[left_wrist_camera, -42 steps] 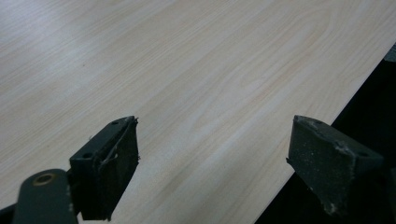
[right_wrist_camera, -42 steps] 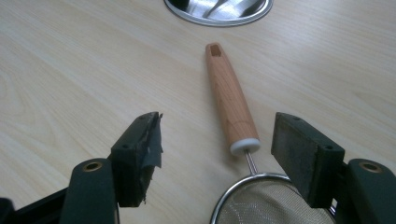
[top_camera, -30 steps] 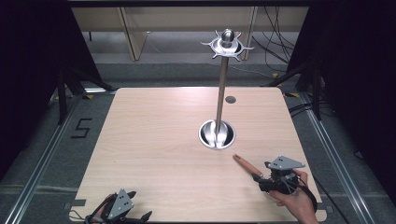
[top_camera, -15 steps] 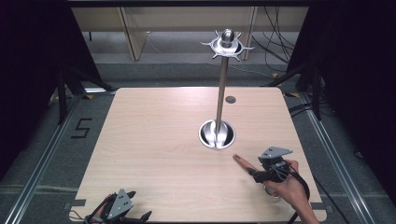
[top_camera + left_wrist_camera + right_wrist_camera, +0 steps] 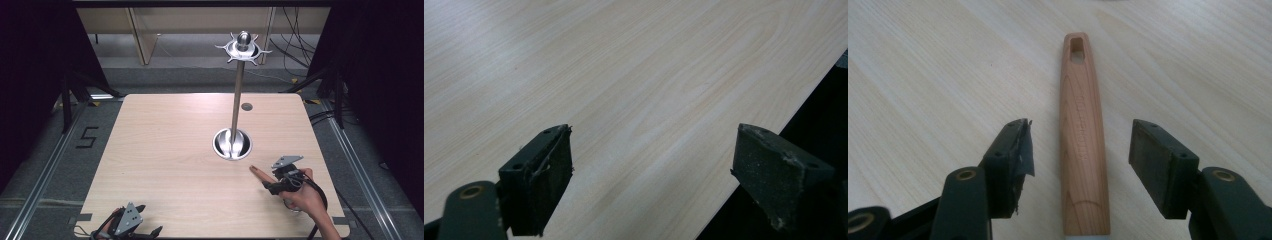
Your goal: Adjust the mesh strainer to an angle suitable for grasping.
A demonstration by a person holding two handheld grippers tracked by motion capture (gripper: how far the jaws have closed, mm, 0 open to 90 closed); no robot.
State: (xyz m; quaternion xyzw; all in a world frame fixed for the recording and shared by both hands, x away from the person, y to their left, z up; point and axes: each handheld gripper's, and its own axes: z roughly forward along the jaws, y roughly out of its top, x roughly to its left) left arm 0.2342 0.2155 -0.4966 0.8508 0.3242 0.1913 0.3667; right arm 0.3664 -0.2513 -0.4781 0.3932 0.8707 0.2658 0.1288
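2 grippers are in play, and we judge the right gripper (image 5: 1080, 150) to be the one at work: its jaws stand apart, straddling a wooden handle (image 5: 1081, 145) that lies flat on the table (image 5: 165, 145) without either pad touching it. In the high view this handle (image 5: 260, 173) sits near the right near part of the table, pointing toward the steel stand (image 5: 233, 142) with its tall pole. We see a slot at the far end of the handle and a pale band at its near end; what lies beyond that band we cannot tell. We expect the wood to be light, stiff and fairly smooth, so a firm clamp across its wide middle should hold without crushing; a grip near the narrow slotted tip may let it pivot. Our left gripper (image 5: 654, 165) hangs at the near left edge of the table, jaws wide apart and holding nothing.
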